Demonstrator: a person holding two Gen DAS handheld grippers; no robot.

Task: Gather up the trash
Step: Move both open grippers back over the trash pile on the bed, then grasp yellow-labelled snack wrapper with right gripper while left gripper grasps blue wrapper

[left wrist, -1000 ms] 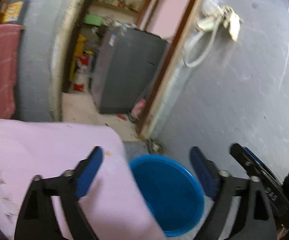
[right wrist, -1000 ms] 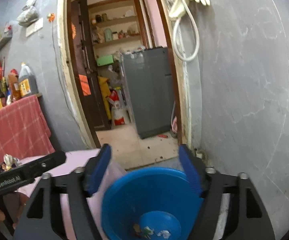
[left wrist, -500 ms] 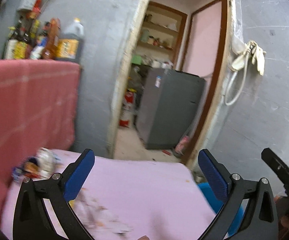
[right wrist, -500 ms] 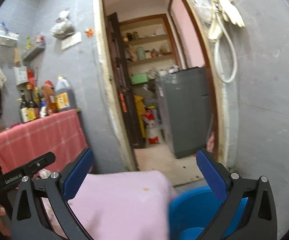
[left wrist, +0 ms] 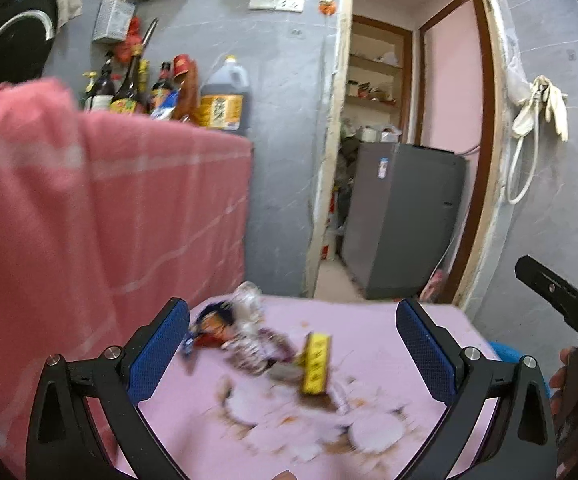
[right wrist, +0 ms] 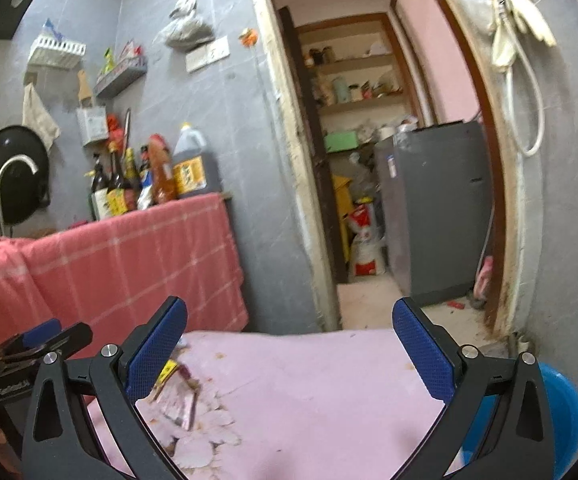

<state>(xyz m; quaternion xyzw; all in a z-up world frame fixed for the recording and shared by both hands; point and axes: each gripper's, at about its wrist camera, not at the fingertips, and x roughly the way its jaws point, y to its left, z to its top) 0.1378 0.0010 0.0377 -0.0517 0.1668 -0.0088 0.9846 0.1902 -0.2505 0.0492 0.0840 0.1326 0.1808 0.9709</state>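
Observation:
Trash lies on a pink tablecloth: crumpled wrappers, a yellow packet, shell-like scraps and crumbs. My left gripper hangs open just above and before this pile, with nothing between its blue pads. In the right wrist view the same trash sits at the lower left by the left finger; my right gripper is open and empty over the pink cloth. The blue bin stands low at the right, past the table's edge.
A red checked cloth covers a counter at the left, with bottles and an oil jug on top. A doorway straight ahead leads to a grey appliance. Grey walls close both sides.
Both grippers have swung left, away from the blue bin and over the pink table. Their jaws have spread wider. The trash pile has come into view in both cameras.

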